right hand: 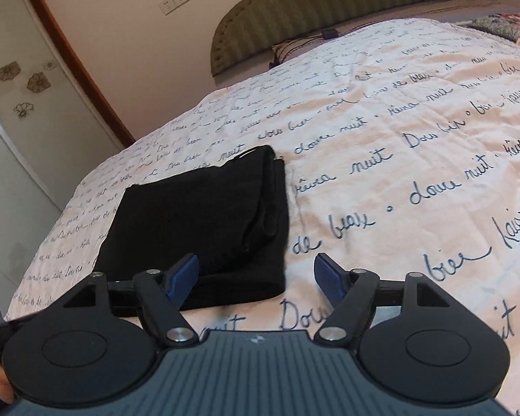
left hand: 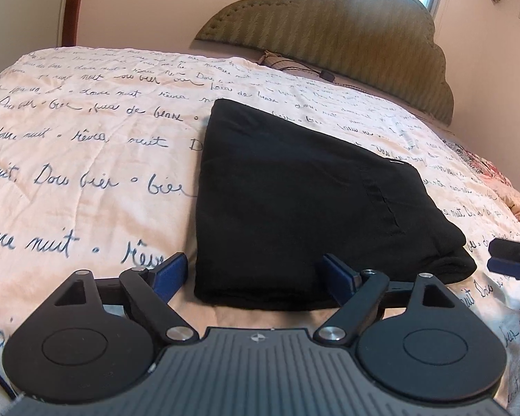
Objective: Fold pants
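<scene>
One pair of black pants [left hand: 294, 208] lies folded into a thick, soft packet on a bed whose pale pink quilt [left hand: 86, 159] is lightly crumpled and printed all over with dark blue handwriting. The cloth of the pants is matt and dense, with stitched seams visible on its upper face and several stacked layers showing along its right-hand edge; the packet is roughly four-sided, narrower at the far end. Behind the bed stands a padded olive headboard [left hand: 346, 34] with a scalloped, cloud-like outline and a ribbed, quilted weave, and a thin dark cable [left hand: 315, 71] rests at its foot. The left gripper [left hand: 256, 274] hovers low at the near edge of the pants, its jaws spread wide with nothing between them, the blue-padded fingers straddling the near left part of the packet. The right gripper [right hand: 256, 274] sits beside it, also with jaws spread wide and holding nothing; its left finger overlaps the near right corner of the pants [right hand: 204, 222] and its right finger hangs over bare quilt [right hand: 416, 159]. In the left wrist view, the right gripper's fingers show at the right edge, just beside the pants.
</scene>
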The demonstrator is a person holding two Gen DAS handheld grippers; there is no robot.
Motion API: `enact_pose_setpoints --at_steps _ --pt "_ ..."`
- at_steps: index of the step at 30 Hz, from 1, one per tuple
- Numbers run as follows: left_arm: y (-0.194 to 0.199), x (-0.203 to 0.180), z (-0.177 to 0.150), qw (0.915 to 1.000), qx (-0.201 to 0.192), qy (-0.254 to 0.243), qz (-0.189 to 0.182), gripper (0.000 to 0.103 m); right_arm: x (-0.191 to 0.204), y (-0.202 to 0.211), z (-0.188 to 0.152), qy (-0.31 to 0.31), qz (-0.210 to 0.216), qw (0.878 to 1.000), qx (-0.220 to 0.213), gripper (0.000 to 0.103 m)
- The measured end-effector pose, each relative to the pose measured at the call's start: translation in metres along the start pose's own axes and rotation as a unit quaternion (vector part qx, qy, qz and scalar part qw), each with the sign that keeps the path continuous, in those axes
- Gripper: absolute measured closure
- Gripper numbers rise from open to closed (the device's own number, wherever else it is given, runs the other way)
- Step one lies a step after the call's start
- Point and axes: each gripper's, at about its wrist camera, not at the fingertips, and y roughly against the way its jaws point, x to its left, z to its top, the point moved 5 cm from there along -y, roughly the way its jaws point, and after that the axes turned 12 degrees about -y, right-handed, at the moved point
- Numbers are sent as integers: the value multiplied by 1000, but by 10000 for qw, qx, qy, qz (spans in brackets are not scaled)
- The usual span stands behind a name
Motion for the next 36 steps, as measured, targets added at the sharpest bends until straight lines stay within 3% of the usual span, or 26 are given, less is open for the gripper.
enact_pose_setpoints --at_steps 8,13,20,25,27,30,36 --pt "35 -4 -31 9990 20 -360 258 12 31 -17 -63 638 -77 9970 436 23" --pt "58 -1 -46 9989 -82 -258 380 12 41 -11 -102 1687 -421 9845 -250 23" --pt "86 -4 -65 9972 -300 -300 612 11 38 -4 -108 1540 -424 9864 -394 23" --pt "94 1 -53 9967 -418 -23 695 11 45 -6 -110 1624 -676 9837 -367 22" --pt "92 3 -46 9956 -593 164 701 6 50 -10 -110 1645 -849 9821 -336 19" --pt "76 4 -40 9956 -557 413 627 4 56 -19 -110 1563 -1006 9820 -332 6" --pt "61 -4 -50 9971 -466 198 577 0 61 -28 -115 1744 -1349 9743 -465 1"
